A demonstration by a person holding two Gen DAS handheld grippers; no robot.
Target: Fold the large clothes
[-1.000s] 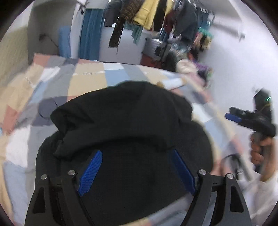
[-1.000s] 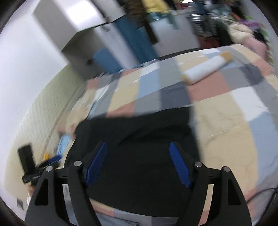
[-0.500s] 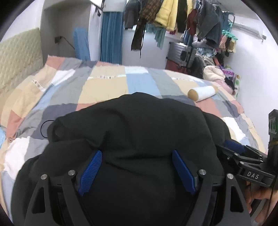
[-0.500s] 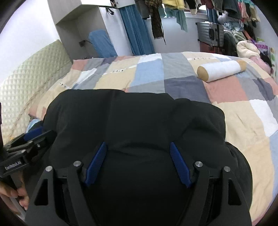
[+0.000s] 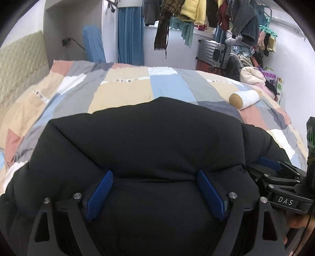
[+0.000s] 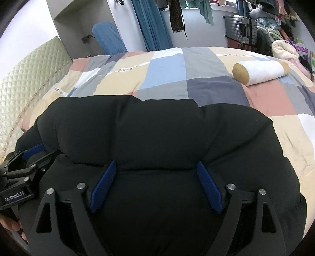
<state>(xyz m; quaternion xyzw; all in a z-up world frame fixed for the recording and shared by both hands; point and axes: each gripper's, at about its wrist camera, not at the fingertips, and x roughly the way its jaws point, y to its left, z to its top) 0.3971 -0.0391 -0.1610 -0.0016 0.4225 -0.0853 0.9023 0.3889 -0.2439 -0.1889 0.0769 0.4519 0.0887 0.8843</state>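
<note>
A black padded jacket (image 5: 147, 137) (image 6: 157, 134) lies folded over itself on the patchwork quilt (image 5: 122, 92). Its puffy folded edge bulges just ahead of both sets of fingertips. My left gripper (image 5: 155, 174) hovers low over the jacket's near part, its jaws opening wide, with jacket cloth below and between the blue pads but not pinched. My right gripper (image 6: 156, 164) stands the same way, jaws opening, pads apart from the cloth. In the left wrist view the right gripper (image 5: 275, 169) sits close on the right; the right wrist view has the left gripper (image 6: 29, 155) at the jacket's left edge.
A white bolster with a tan end (image 5: 246, 98) (image 6: 261, 71) lies on the bed's far right. A quilted headboard (image 6: 29, 74) runs along the left. Behind the bed stand a grey suitcase (image 5: 216, 53), piled clothes and a rail of hanging clothes (image 5: 216, 13).
Both grippers have dropped down close to the black jacket and drawn side by side. The jacket now fills more of each view, and both pairs of jaws stand a little wider.
</note>
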